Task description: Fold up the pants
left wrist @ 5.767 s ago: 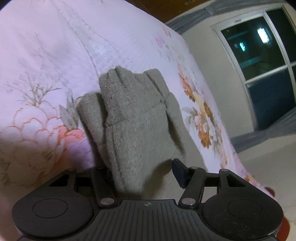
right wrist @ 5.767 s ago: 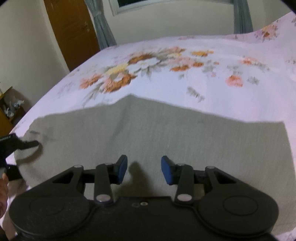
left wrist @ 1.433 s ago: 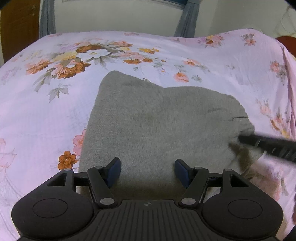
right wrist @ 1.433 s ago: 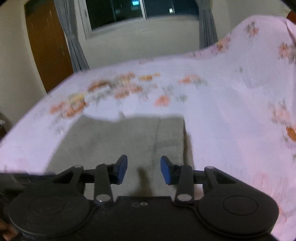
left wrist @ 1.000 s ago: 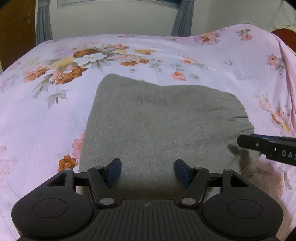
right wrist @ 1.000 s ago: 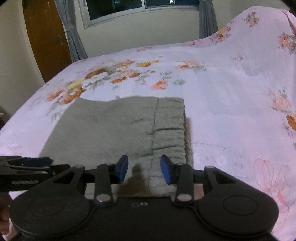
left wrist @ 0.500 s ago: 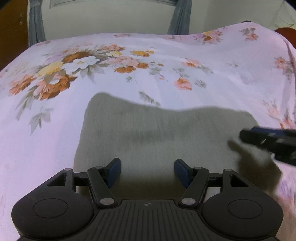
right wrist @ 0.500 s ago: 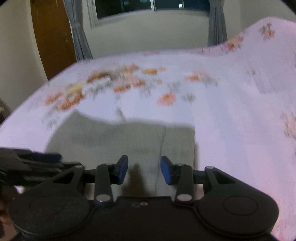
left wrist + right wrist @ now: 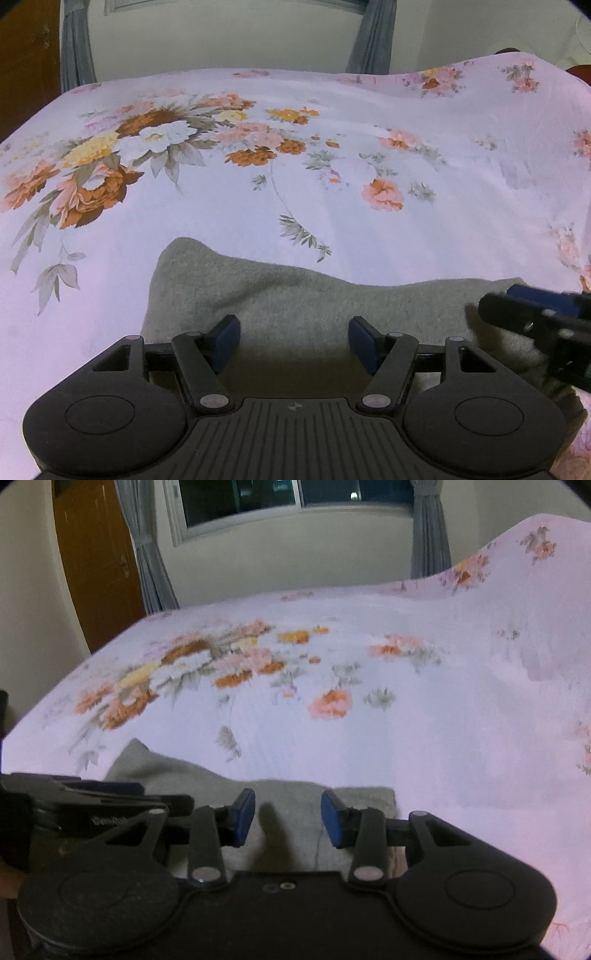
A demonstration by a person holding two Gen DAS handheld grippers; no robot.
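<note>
Fuzzy grey fleece pants (image 9: 295,295) lie on a smooth floral cotton bedsheet (image 9: 332,206); matt black plastic hand-held gripper (image 9: 293,343); brown wooden door (image 9: 96,561).

The pants (image 9: 295,299) are plain grey. The bed sheet (image 9: 332,229) is pale pink-lilac, printed with orange, peach, yellow and white flowers and grey-green leaves. Both grippers are black, their fingers (image 9: 225,339) tipped with blue pads. The curtains (image 9: 147,565) are grey, the door (image 9: 96,557) brown.

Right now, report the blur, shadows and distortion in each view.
Left wrist view: sharp; the bedspread bows from fisheye; the tongs shade the grey pants. Right wrist view: the flowers smear with blur; the window is dark.
</note>
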